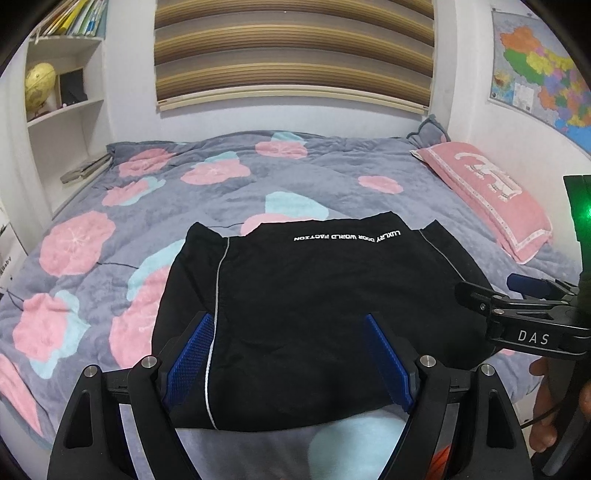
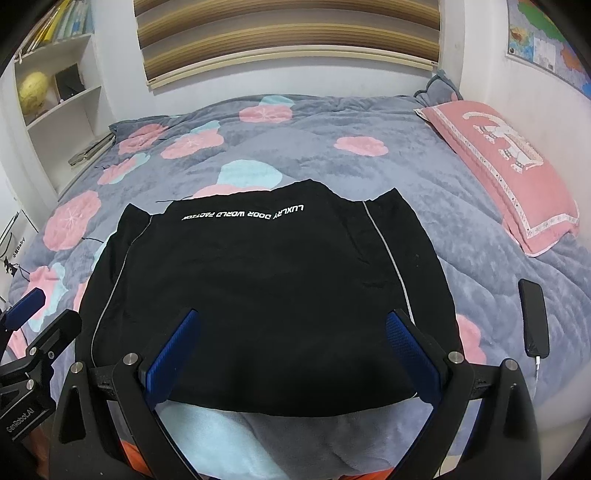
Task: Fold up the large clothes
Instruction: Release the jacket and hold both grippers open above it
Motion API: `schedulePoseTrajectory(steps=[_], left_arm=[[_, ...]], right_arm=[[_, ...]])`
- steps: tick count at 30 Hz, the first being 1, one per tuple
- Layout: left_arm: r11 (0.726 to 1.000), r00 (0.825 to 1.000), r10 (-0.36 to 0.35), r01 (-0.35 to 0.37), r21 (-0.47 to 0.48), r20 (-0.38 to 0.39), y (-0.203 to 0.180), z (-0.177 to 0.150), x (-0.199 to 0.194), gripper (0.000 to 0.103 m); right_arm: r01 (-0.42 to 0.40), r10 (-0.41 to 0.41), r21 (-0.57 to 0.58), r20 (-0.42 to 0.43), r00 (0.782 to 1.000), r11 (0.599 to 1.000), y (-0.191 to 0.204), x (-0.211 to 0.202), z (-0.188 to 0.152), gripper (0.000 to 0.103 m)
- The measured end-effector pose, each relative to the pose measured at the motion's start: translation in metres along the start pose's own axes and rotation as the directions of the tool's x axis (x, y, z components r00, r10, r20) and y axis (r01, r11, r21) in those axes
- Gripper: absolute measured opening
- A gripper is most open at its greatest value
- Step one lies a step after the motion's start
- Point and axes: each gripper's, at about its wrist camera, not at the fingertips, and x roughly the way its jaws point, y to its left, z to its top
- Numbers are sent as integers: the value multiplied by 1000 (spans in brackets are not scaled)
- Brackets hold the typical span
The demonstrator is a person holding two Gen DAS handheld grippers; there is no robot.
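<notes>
On the bed (image 1: 236, 192) lies the black garment (image 1: 314, 314) (folded); both hand-held grippers (image 1: 291, 354) (image 2: 291, 350) gape, gripping nothing.

A grey bedspread (image 1: 332, 166) printed with pink and pale blue flowers covers the bed. On its far right side a pink pillow (image 1: 491, 192) lies lengthwise against the wall, with the corner of a grey cushion (image 1: 430, 129) showing just beyond it. A striped window blind (image 1: 291, 51) in brown and cream hangs above the far edge of the bed. To the left stand white shelves (image 1: 62, 107) holding a yellow globe (image 1: 40, 86) and, on top, a row of books (image 1: 72, 16). A coloured map (image 1: 543, 70) is pinned to the right wall. Near the bed's right edge lies a dark slab, probably a phone (image 2: 533, 317), with a white cable plugged into its near end.
</notes>
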Motion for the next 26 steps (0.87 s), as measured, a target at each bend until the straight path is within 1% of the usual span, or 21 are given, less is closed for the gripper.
schedulePoseTrajectory(steps=[3,14,18,23,26], left_arm=[[1000,1000,15,-15,9,6,-1,0,0,84],[1000,1000,21,-22,21,12,-6,1,-2,84],[1000,1000,-15,15,4,11,-3,1,-2,84],[999,998,40,-39,-20,45,4,1,-4,84],[999,998,38,-37,-6,46,5,1,-4,84]], right_arm=[[-3,3,-1,-5,1000,1000,0,2,0,101],[-2,2,-2,-1,1000,1000,4,0,0,101],[-2,2,-4,0,1000,1000,5,0,0,101],[3,-2,-16,2,1000,1000,6,0,0,101],[-1,1,-17,-1,1000,1000,7,0,0,101]])
